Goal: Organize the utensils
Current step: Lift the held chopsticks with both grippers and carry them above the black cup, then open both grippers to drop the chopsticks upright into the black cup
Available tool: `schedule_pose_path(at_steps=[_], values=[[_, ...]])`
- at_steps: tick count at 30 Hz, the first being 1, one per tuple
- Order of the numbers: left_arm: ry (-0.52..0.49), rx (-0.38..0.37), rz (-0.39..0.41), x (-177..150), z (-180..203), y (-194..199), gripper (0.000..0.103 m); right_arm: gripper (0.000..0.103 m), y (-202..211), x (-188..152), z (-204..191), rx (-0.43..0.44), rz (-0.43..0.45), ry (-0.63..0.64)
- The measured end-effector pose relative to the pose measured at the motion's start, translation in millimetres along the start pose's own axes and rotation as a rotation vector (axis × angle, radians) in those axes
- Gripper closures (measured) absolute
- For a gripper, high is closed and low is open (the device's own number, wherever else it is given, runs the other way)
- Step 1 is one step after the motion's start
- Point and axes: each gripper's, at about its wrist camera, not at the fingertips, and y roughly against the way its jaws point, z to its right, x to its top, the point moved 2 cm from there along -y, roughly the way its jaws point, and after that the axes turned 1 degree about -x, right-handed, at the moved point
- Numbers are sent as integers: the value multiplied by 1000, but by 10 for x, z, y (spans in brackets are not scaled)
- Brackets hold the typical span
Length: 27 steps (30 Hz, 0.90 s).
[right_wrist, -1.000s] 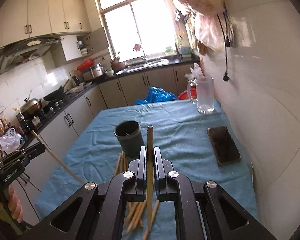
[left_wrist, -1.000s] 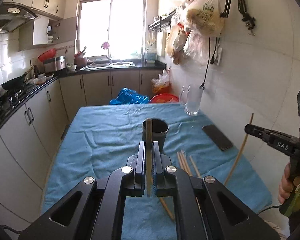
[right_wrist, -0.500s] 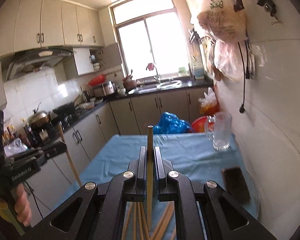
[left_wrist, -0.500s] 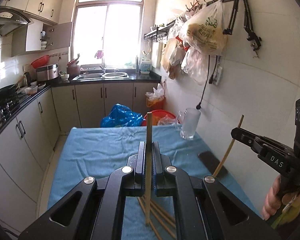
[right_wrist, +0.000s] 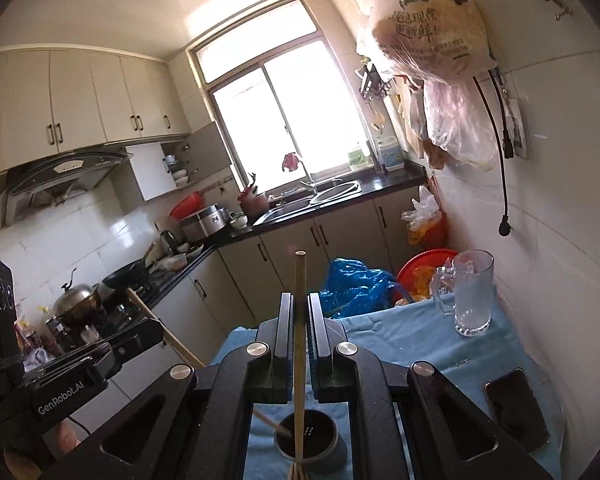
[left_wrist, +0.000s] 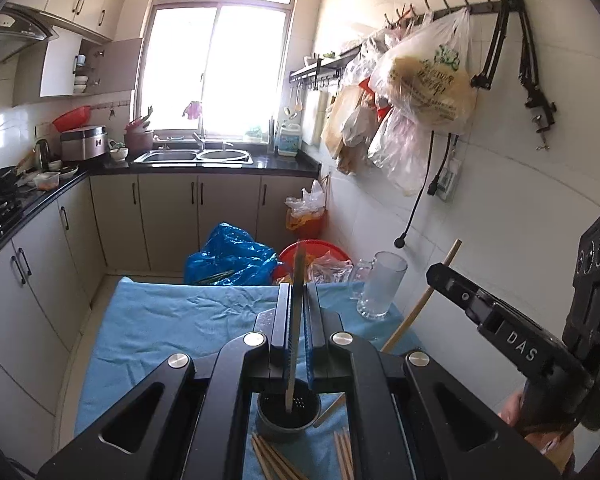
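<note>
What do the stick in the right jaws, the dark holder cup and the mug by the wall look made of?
Stick: pale tan, matte, likely bamboo or wood. Holder cup: dark grey, dull, holes in its base; plastic or coated metal, unclear. Mug: see-through with a handle, probably glass.

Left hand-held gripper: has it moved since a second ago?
Yes. The left hand-held gripper rose and pulled back: the dark holder, earlier beyond its fingertips, now sits below them.

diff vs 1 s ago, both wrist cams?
Both grippers rose and came over the dark round utensil cup. It sat well ahead on the blue cloth; now the lower ends of both held chopsticks are at its mouth. Unchanged: left gripper and right gripper each stay shut on one wooden chopstick; loose chopsticks remain on the cloth.
</note>
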Motion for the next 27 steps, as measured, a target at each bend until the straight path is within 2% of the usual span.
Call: schedule_pose_path(at_steps=[4,9,17,19,21,22,24,27], values=[[-4,-4,-72,-132,-3,-320,98,96,-294,-120,87,-30,-48,-5],[-32,29,-149,-368,2,-623,98,96,-638,-403,254,-55,-162,-29],[-32,40,-163,-482,-72,-695,98,96,-828,-607,491,-76,-225,-82],[-19,44,-169,-500,-120,-665,96,90,-830,-620,528,-74,-238,-98],[-3,52,-176,-526,-174,-618,91,68,-808,-602,522,-78,-235,-100],[7,55,-177,-545,-204,-579,88,63,-765,-594,520,-82,-225,-98],[22,61,-174,-588,-259,-492,79,59,-677,-567,498,-83,-212,-91],[24,82,-165,-651,-300,-343,76,57,-532,-540,462,-79,-206,-82]])
